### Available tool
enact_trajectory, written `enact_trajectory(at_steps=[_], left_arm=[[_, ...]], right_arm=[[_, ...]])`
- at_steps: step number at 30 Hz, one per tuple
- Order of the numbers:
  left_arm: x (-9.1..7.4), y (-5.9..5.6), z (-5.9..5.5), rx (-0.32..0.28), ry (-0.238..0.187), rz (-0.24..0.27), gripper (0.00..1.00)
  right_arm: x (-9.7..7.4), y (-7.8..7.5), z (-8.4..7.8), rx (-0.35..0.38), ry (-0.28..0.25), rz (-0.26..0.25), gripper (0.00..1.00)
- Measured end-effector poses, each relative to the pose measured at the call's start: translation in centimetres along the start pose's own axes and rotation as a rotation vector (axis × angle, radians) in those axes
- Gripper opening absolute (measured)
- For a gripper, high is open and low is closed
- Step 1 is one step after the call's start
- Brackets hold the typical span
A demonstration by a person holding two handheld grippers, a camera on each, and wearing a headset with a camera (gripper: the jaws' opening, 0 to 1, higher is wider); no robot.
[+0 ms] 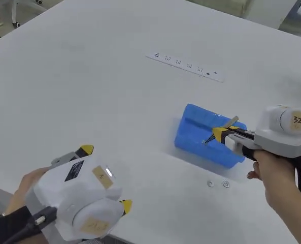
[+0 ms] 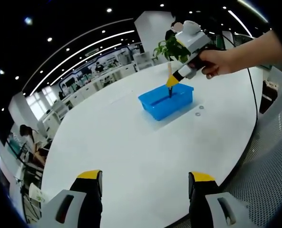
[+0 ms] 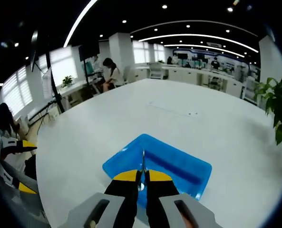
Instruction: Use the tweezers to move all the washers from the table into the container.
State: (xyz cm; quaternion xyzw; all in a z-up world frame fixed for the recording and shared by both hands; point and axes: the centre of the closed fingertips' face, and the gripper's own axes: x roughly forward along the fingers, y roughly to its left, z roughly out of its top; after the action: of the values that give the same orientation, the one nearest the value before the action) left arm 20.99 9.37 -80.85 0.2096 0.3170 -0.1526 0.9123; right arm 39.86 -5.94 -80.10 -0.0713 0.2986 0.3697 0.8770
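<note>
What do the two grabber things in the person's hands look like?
Both are chunky white plastic shells. The left gripper has black fingers with yellow tips, plus a black label and pale yellow stickers on its body. The right gripper has the same yellow tips and a sticker reading 32. Each has a black cable. A dark cuff shows at the left wrist.

Open desk [image 1: 89,101] stretched left of the blue container [image 1: 191,136]; the right claw [image 1: 220,134] held tweezers [image 1: 210,139] over it, a power strip [image 1: 186,65] beyond.

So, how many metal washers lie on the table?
2: one small metal washer beside the other, on the white table near the blue plastic container; more may hide inside.
</note>
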Motion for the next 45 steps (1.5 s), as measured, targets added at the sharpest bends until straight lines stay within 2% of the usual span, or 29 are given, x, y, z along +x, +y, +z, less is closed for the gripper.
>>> enact_trajectory(at_steps=[9, 12, 15, 20, 27, 29, 32, 37, 45], left_arm=[[0.0, 0.0, -0.1, -0.002, 0.006, -0.002, 0.75], [0.0, -0.1, -0.1, -0.003, 0.007, -0.005, 0.75], [0.1, -0.2, -0.1, -0.002, 0.011, -0.009, 0.75], [0.1, -0.1, -0.1, -0.006, 0.011, -0.008, 0.75], [0.1, -0.1, -0.1, -0.005, 0.010, -0.006, 0.75], [0.1, -0.1, -0.1, -0.003, 0.009, -0.006, 0.75], [0.0, -0.1, -0.1, 0.001, 0.008, -0.006, 0.75], [-0.1, -0.1, 0.1, 0.001, -0.001, -0.004, 0.75], [-0.2, -0.1, 0.3, 0.002, -0.013, -0.001, 0.75]], right_arm=[[1.0, -0.2, -1.2, -0.028, 0.026, -0.017, 0.01], [1.2, 0.0, -1.3, -0.026, 0.029, -0.007, 0.02], [1.3, 0.2, -1.7, -0.059, 0.042, -0.009, 0.02], [1.4, 0.2, -1.5, -0.074, 0.040, -0.005, 0.02], [1.2, -0.2, -1.6, -0.033, 0.042, -0.023, 0.03], [1.1, -0.2, -1.5, -0.001, 0.043, -0.017, 0.03], [0.6, -0.5, -0.3, 0.023, -0.012, -0.005, 0.03], [-0.7, -0.5, 0.5, 0.001, -0.031, -0.016, 0.03], [-3.6, 0.1, 0.8, 0.013, -0.070, -0.008, 0.03]])
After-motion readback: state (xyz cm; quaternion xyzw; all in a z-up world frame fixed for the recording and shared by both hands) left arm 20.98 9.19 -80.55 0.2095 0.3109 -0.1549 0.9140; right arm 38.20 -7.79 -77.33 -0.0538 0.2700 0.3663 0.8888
